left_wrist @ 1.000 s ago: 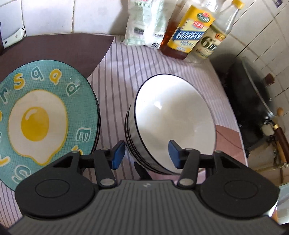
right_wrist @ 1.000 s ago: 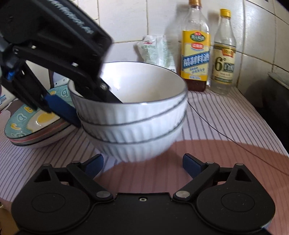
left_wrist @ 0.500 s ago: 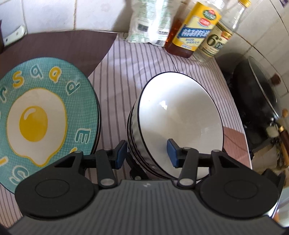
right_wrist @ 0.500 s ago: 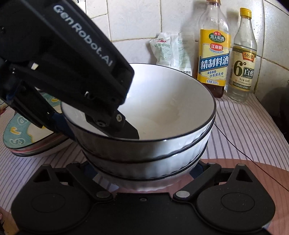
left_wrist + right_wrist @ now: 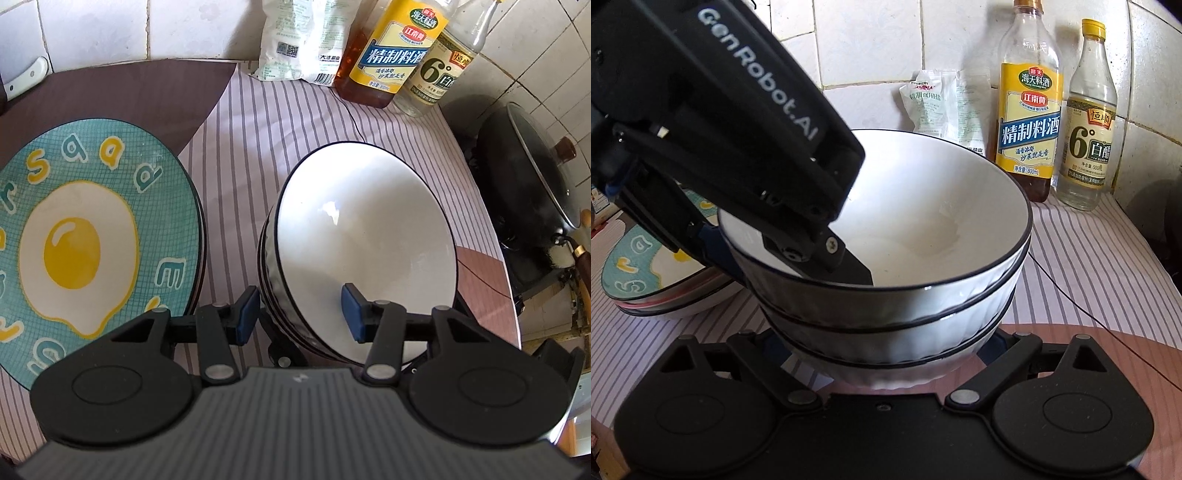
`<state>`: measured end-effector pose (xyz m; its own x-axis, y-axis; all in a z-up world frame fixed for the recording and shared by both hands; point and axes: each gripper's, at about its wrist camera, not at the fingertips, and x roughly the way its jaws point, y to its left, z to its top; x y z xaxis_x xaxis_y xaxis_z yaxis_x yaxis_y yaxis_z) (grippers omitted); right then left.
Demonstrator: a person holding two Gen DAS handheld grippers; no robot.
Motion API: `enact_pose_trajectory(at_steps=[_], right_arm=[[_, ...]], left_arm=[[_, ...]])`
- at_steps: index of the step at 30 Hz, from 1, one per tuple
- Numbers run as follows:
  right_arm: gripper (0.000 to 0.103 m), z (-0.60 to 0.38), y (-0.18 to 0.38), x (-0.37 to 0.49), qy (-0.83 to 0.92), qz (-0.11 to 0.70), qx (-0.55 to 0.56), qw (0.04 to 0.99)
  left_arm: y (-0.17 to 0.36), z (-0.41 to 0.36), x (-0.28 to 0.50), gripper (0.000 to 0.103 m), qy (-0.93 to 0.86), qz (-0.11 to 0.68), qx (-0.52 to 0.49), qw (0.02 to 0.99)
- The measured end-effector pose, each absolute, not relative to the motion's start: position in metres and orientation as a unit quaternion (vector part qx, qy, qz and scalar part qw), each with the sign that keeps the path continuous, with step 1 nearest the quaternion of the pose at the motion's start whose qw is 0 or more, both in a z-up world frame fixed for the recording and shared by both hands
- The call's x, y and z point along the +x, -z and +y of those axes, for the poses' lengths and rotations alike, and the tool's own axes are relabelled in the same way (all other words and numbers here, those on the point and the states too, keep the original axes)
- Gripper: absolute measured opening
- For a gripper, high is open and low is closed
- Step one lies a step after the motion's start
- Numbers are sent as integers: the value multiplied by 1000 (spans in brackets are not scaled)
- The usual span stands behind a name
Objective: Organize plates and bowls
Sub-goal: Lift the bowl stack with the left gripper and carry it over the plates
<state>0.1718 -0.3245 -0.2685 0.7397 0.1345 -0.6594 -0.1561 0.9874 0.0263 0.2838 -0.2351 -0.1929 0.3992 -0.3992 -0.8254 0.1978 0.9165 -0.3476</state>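
Note:
A stack of three white bowls with black rims (image 5: 365, 243) (image 5: 923, 258) stands on the striped cloth. My left gripper (image 5: 299, 314) is open and straddles the near rim of the stack, one blue finger (image 5: 352, 314) inside the top bowl, the other outside. My right gripper (image 5: 886, 354) is open with its jaws on either side of the bottom bowl; its fingertips are hidden behind the bowl. A stack of plates topped by a teal fried-egg plate (image 5: 81, 236) (image 5: 646, 266) lies to the left of the bowls.
A cooking wine bottle (image 5: 391, 55) (image 5: 1028, 122), a vinegar bottle (image 5: 443, 74) (image 5: 1087, 129) and a white bag (image 5: 303, 40) stand against the tiled wall. A black wok with lid (image 5: 532, 192) sits to the right. A brown mat (image 5: 122, 92) lies at the back left.
My right gripper has moved forward until its jaws flank the bottom bowl. My left gripper has settled lower over the bowl rim. The bowls stay in place.

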Motion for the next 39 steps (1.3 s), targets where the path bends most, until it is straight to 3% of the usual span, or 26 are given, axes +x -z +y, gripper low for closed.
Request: enact_pose_trajectory(at_steps=[27,39], right_arm=[[98,-314,262,158,-79,318,-49,944],[98,-292,206,182,-102,294,-60,948]], left_arm=[[173,-233,263,46,201,507,-38,837],[110,-189,257,46,199,469,-46,859]])
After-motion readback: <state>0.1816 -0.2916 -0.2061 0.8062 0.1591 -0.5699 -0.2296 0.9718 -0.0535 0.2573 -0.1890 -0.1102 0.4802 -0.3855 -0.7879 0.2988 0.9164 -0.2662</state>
